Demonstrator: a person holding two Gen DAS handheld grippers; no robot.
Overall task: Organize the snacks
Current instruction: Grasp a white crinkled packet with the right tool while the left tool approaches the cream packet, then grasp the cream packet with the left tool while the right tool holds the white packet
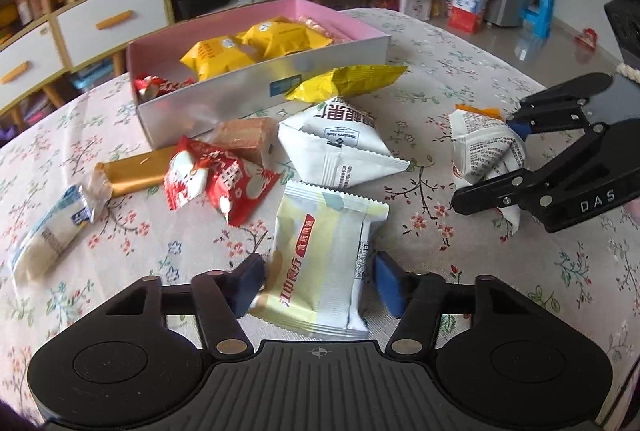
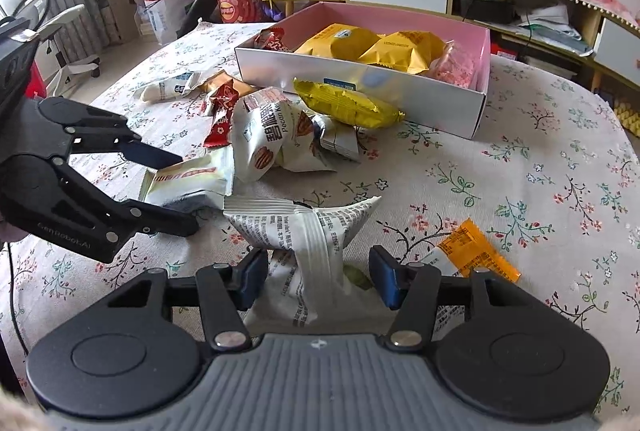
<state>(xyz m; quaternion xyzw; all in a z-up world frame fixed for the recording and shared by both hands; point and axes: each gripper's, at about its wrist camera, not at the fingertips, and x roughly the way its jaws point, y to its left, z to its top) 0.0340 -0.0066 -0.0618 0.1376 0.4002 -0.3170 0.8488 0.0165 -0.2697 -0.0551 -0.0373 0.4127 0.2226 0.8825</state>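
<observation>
Pale yellow-and-white foil marks the snack packet (image 1: pixel 324 263) lying flat on the floral tablecloth (image 1: pixel 500 295), between the fingers of the left gripper (image 1: pixel 318 283). The jaws stand apart to either side of the packet; the left pad appears to touch its edge, while a narrow gap remains at the right pad, so no firm grip is evident. In the right wrist view the same packet (image 2: pixel 192 183) lies between the two fingers of the left gripper (image 2: pixel 176 191).

The right gripper (image 2: pixel 318 277) straddles a white printed packet (image 2: pixel 308 243), crumpled and standing partly upright. Its jaws are spread wider than the packet, with table showing on both sides. From the left wrist view this packet (image 1: pixel 484 147) sits between the right gripper's fingers (image 1: pixel 496 159); whether either finger touches it cannot be told.

The pink-lined box (image 1: pixel 360 31) stands at the far side of the table and holds yellow packets (image 1: pixel 224 57) and a red one. A yellow packet (image 1: pixel 348 81) leans against its front wall. Loose before the box: a white pecan packet (image 1: pixel 336 147), a red packet (image 1: pixel 212 183), a gold bar (image 1: pixel 136 169) and a blue-and-white stick (image 1: pixel 52 231).
</observation>
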